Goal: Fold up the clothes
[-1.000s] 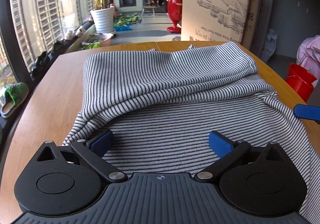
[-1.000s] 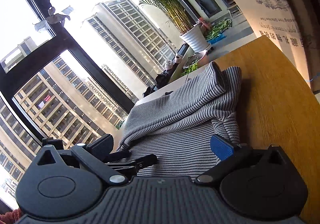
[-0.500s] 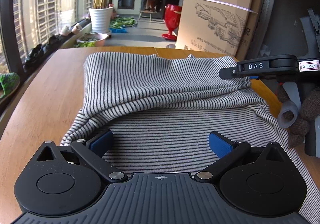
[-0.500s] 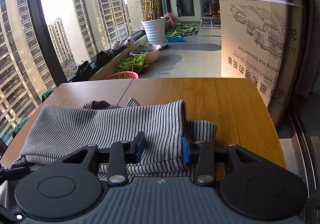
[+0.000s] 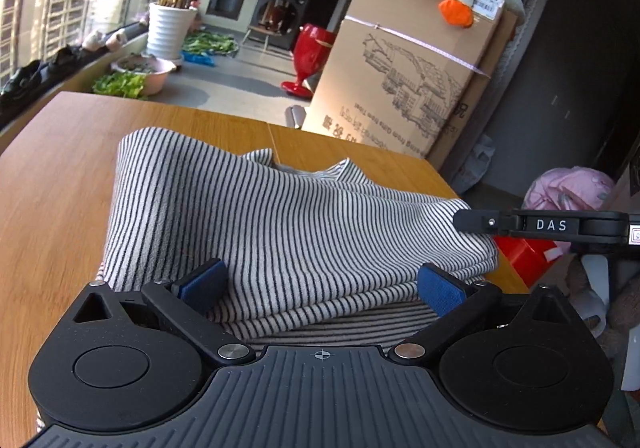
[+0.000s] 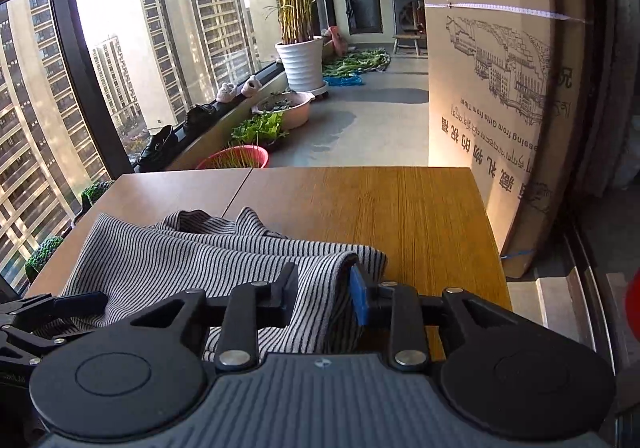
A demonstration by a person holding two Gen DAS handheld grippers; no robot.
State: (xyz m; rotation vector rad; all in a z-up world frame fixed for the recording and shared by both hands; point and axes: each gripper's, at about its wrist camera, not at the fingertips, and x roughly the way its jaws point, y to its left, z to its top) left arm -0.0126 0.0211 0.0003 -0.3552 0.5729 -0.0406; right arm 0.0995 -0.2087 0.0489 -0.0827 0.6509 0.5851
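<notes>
Right wrist view: your right gripper (image 6: 322, 294) clamps the grey-and-black striped knit top (image 6: 168, 260), one fold laid, more remaining; left gripper (image 5: 322, 286) spread, empty.

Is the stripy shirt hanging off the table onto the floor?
No, the striped shirt lies bunched on the wooden table, with the right gripper pinching its edge.

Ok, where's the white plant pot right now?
The white plant pot stands on the floor past the wooden table, left of the cardboard box, by the window in both views.
</notes>
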